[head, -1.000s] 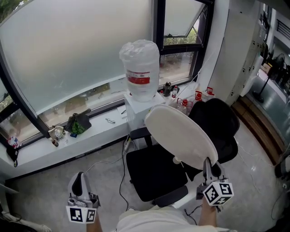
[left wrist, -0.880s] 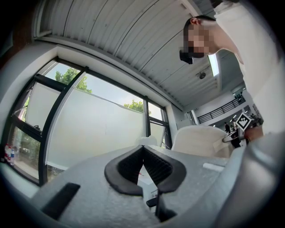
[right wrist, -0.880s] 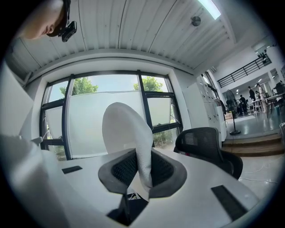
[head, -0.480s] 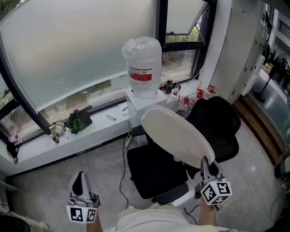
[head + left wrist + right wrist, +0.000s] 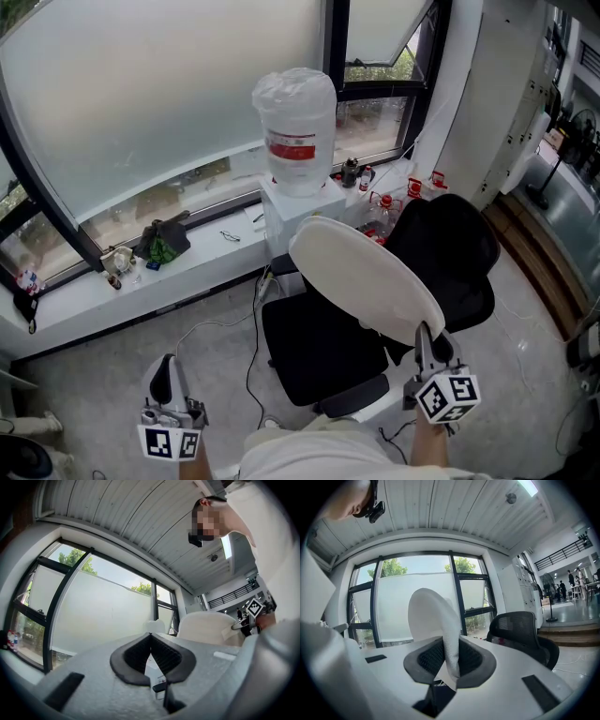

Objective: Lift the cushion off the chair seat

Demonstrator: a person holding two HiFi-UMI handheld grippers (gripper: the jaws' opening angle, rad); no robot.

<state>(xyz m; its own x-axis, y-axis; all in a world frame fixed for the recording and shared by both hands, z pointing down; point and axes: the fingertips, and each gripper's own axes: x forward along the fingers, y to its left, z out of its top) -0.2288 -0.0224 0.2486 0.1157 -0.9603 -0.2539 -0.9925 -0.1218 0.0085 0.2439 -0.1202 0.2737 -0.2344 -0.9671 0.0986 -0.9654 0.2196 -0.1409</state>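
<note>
Head view, cushion: the white oval padded cushion (image 5: 366, 281) is held raised and tilted over the seat of the black mesh office chair (image 5: 314, 356).
Head view, right gripper: the right gripper (image 5: 425, 339) grips the cushion's near right edge.
Head view, left gripper: the left gripper (image 5: 163, 373) sits at near left, well apart from the chair.
Left gripper view: its jaws are pressed together with nothing between them.
Right gripper view: its jaws are clamped on the cushion's white edge, with the chair's backrest to the right.
</note>
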